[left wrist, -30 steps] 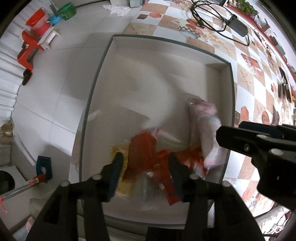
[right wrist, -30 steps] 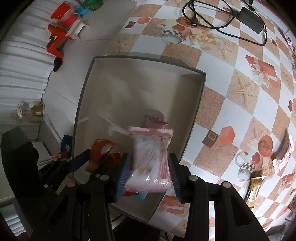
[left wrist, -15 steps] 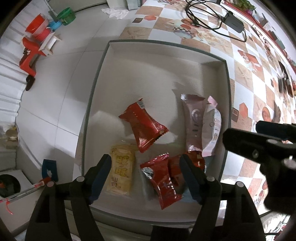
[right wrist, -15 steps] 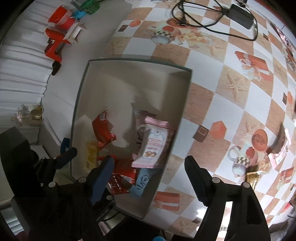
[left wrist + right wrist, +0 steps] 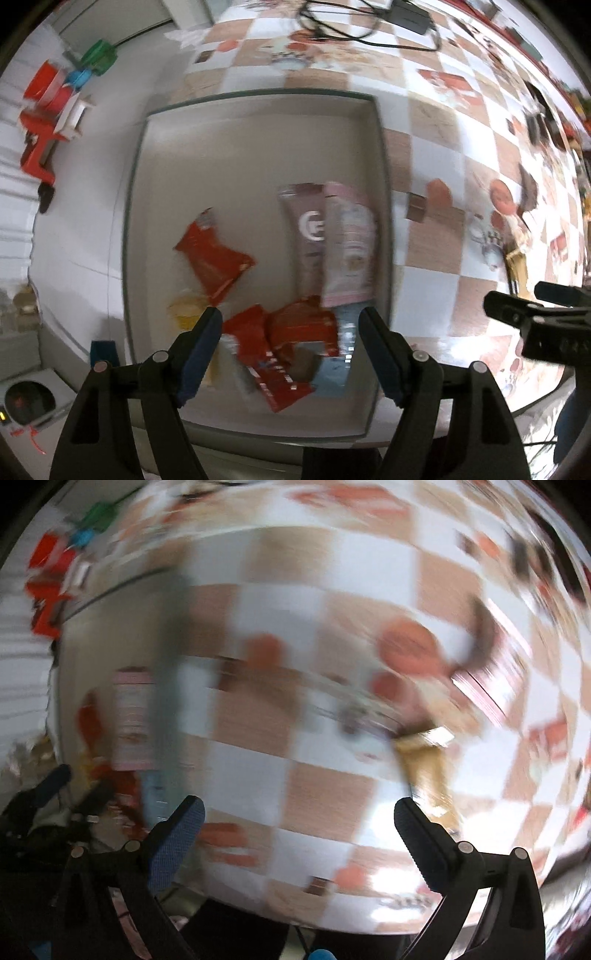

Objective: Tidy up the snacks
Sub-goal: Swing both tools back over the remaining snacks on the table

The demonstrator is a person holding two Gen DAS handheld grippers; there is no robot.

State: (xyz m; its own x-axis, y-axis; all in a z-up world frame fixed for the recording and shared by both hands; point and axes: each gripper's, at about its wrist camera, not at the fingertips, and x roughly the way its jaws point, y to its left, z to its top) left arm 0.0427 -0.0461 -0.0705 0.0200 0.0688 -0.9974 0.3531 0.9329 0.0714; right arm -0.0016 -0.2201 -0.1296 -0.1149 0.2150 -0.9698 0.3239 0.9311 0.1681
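Checkered tablecloth (image 5: 325,746) under right gripper (image 5: 299,821), badly blurred; grey tray (image 5: 380,155) at its left edge, snack packets inside. Pink packet (image 5: 349,243) against the tray's right wall, red packet (image 5: 214,254) mid-floor. Left gripper (image 5: 290,326) above, spread, empty. Right jaws opening, nothing between. Best to settle over the yellow packet (image 5: 424,764) before closing
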